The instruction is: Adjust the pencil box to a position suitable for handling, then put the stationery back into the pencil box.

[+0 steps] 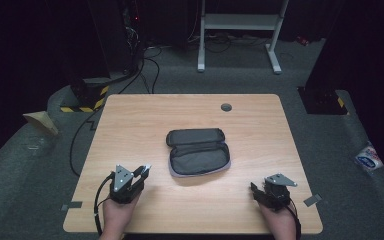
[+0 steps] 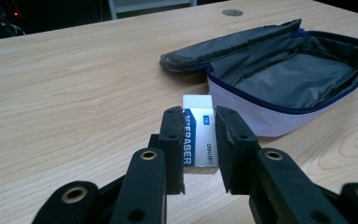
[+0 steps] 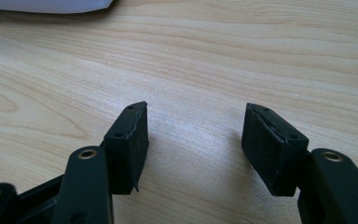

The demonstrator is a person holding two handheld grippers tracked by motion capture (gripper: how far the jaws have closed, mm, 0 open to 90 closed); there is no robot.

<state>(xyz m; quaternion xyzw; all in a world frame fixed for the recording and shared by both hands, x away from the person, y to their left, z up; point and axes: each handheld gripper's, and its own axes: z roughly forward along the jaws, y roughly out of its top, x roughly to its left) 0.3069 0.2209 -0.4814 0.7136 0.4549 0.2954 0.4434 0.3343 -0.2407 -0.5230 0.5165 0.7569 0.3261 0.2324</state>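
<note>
Left gripper view shows the left gripper (image 2: 199, 140) clamping a white block eraser (image 2: 198, 135) in its blue paper sleeve, just short of the unzipped grey fabric pouch (image 2: 279, 74) on the pale woodgrain table (image 2: 65, 93). Right gripper (image 3: 193, 140) rests with matte black jaws apart, holding nothing.

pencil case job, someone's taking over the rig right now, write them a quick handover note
Left gripper: shut on the eraser, held just above the table, short of the pencil case.
Right gripper: open, nothing between its fingers, low over bare table near the right front edge.
Pencil case: mid table, unzipped, lid folded back; what shows of its grey lining holds nothing.
Done: eraser picked up, case opened.
Left: probably carry the eraser over the case, let go inside, then close it.
</note>
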